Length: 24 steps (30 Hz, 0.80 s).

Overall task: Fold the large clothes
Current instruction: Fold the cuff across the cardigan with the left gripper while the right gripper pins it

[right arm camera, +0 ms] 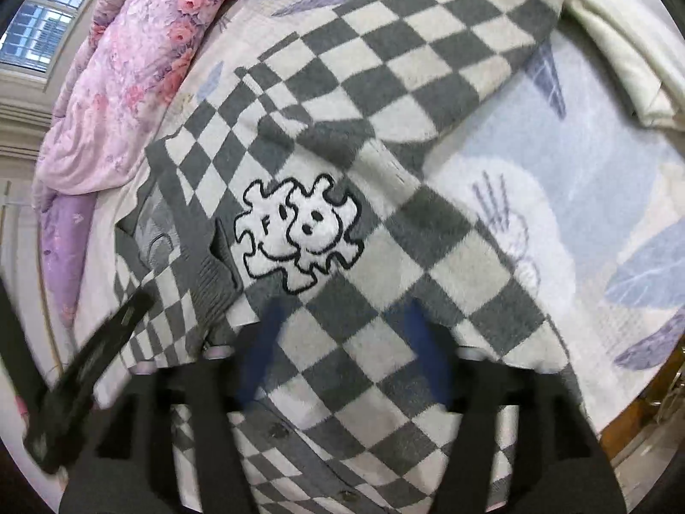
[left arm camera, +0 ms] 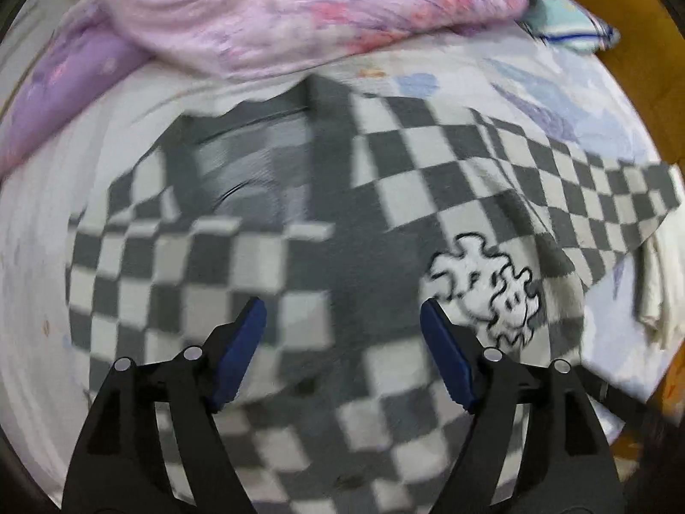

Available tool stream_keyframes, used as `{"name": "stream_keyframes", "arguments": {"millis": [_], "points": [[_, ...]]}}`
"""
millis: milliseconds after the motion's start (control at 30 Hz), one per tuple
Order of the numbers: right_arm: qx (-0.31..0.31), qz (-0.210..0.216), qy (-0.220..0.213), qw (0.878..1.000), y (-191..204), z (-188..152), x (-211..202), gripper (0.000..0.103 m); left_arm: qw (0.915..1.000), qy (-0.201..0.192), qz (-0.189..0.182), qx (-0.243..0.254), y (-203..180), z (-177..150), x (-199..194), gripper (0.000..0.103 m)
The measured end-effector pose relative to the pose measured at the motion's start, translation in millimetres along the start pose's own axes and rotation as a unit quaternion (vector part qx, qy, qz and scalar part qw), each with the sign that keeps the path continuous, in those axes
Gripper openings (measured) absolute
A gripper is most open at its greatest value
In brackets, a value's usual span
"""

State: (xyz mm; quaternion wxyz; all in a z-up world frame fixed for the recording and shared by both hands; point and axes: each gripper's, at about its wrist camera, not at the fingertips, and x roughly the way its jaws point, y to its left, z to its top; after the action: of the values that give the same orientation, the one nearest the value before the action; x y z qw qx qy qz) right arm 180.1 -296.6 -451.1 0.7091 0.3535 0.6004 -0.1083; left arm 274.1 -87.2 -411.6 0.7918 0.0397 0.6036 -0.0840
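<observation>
A grey-and-white checkered cardigan (left arm camera: pixel 299 257) lies spread on the bed, with a white puzzle-shaped patch (left arm camera: pixel 483 291) on its front. My left gripper (left arm camera: pixel 342 315) hangs open over it, pointing down, with nothing between its blue pads (left arm camera: pixel 248 342). In the right wrist view the same cardigan (right arm camera: pixel 385 257) fills the middle, its patch (right arm camera: pixel 295 231) just beyond the fingers and its buttons near the bottom. My right gripper (right arm camera: pixel 344 325) is blurred but open above the cloth, gripping nothing. One sleeve (right arm camera: pixel 428 21) stretches toward the top right.
A pink floral quilt (left arm camera: pixel 299 13) (right arm camera: pixel 128 64) and a purple pillow (left arm camera: pixel 64 85) lie beyond the cardigan. A folded cream cloth (right arm camera: pixel 620 43) sits at the right on the pale printed sheet (right arm camera: pixel 578 171). A blurred black bar (right arm camera: pixel 85 377) crosses the lower left. A wooden bed edge (left arm camera: pixel 620 21) shows.
</observation>
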Motion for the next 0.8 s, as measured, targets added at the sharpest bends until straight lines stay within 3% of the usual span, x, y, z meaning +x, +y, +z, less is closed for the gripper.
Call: {"name": "stream_keyframes", "arguments": {"millis": [100,267,300,333,367,433,467,500,533,567,633,733,800], "points": [[-0.034,-0.006,0.004,0.999,17.0,4.5,3.4,0.065,0.9987,0.01,0.011,-0.048,59.9,-14.3,-14.9,0.076],[-0.116,-0.02,0.024,0.993,69.0,2.6,35.8,0.065,0.9826,-0.002,0.128,-0.134,172.7,-41.9,-23.2,0.074],[-0.13,-0.022,0.03,0.991,79.1,2.7,46.9,0.065,0.98,0.015,0.134,-0.146,192.4,-51.4,-15.3,0.07],[-0.145,-0.034,0.04,0.988,90.9,2.6,63.1,0.065,0.9785,0.028,0.133,-0.156,205.4,-58.4,-8.8,0.058],[-0.156,-0.041,0.049,0.986,98.1,2.4,75.9,0.065,0.9755,0.043,0.13,-0.172,222.6,-66.8,1.5,0.052],[-0.166,-0.058,0.074,0.982,112.1,2.9,111.0,0.051,0.9702,0.061,0.123,-0.199,248.2,-80.4,20.4,0.045],[-0.168,-0.064,0.076,0.981,117.3,1.7,118.4,0.029,0.9666,0.087,0.124,-0.207,259.8,-87.3,35.1,0.034],[-0.19,-0.083,0.061,0.976,129.2,-1.3,119.6,0.021,0.9638,0.107,0.128,-0.208,267.1,-93.0,45.9,0.032],[-0.215,-0.11,0.047,0.969,138.3,-5.0,116.9,0.01,0.9647,0.103,0.123,-0.209,270.1,-95.8,47.2,0.032],[-0.232,-0.126,0.033,0.964,144.2,-9.1,110.4,0.006,0.9658,0.094,0.117,-0.211,272.2,-97.6,45.2,0.032],[-0.223,-0.129,0.026,0.966,137.9,-12.4,99.9,0.006,0.9673,0.092,0.116,-0.206,272.6,-98.7,43.9,0.032],[-0.198,-0.142,0.04,0.969,108.1,-15.7,116.3,0.005,0.968,0.091,0.113,-0.205,275.9,-99.5,48.1,0.034],[-0.208,-0.148,0.035,0.966,111.5,-17.1,112.5,0.008,0.9698,0.1,0.121,-0.186,274.1,-92.9,41.8,0.033]]}}
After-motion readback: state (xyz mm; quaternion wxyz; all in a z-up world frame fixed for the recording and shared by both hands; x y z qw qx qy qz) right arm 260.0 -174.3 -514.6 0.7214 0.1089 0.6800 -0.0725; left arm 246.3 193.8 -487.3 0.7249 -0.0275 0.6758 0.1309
